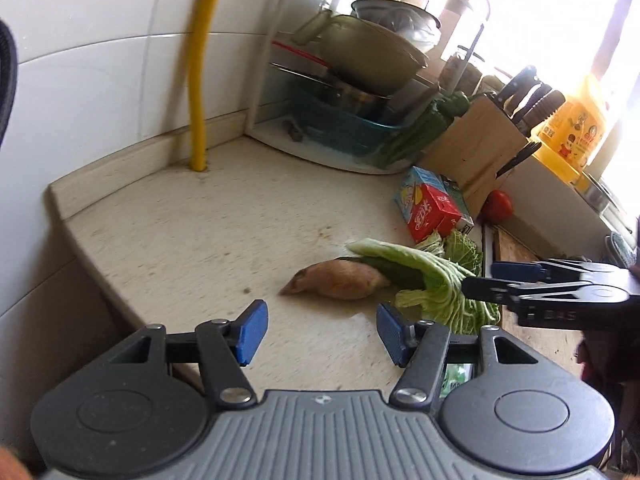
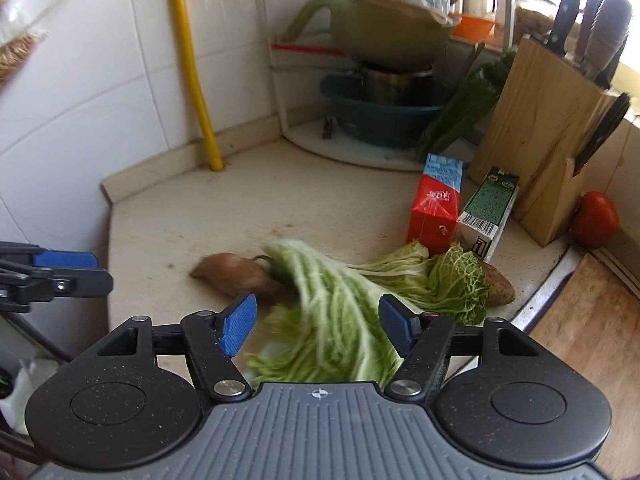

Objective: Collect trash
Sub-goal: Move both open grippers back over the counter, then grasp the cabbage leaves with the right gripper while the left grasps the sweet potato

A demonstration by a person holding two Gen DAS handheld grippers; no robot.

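The right gripper [image 2: 314,326] hangs low over the counter [image 2: 200,208] with its jaws spread wide, straddling the pale stalk end of a cabbage leaf [image 2: 332,312]; nothing is pinched yet, and the leaf is blurred, so I cannot say whether a pad touches it. That stance suits a grab at the thick ribs, which should hold better than the frilly edge. The left gripper [image 1: 318,330] is also released and empty, held back over bare counter near the front edge, probably to stay clear while the other works. The scraps lie together in the middle of the counter: the leaf draped over a dark green vegetable, a brown root [image 1: 340,282] poking out from beneath it, a second curly leaf [image 2: 460,280] behind, and beside that another brown root [image 2: 498,282]. A red carton [image 2: 434,216] and a green carton [image 2: 490,212] stand just behind, in front of the knife block [image 2: 540,148]; a tomato [image 2: 594,218] sits beside the block, likely not trash.
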